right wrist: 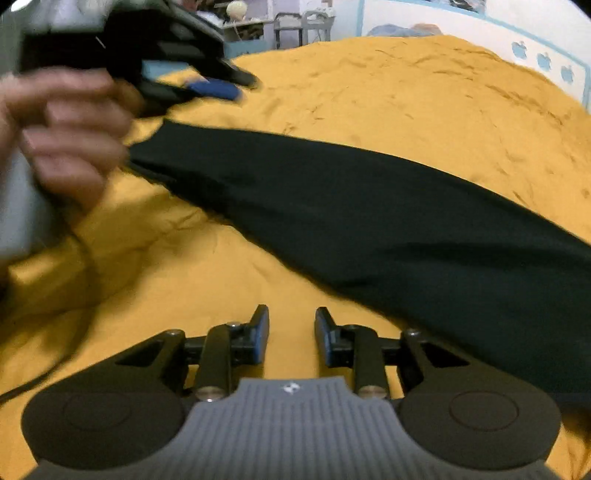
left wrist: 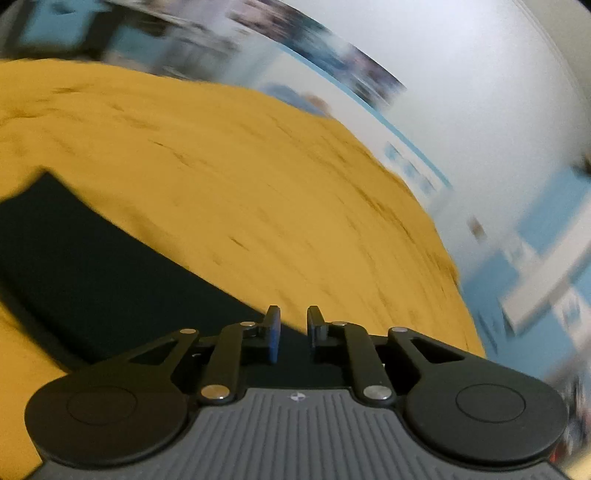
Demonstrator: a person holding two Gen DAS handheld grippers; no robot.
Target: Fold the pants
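Black pants lie on a yellow cover, with both grippers apart and empty.

Nearest in the right wrist view, the right gripper [right wrist: 291, 334] stands narrowly apart over bare yellow cover [right wrist: 207, 273], holding nothing. Beyond it the pants [right wrist: 369, 221] run as a long band from the left out past the right edge, their far end cut off. The left hand [right wrist: 62, 136] is blurred above their left end. The left gripper [left wrist: 293, 330], a small gap between its fingers, sits at the pants' edge; its view is smeared. Wrinkled cover stretches free beyond, to a white wall [right wrist: 443, 22].
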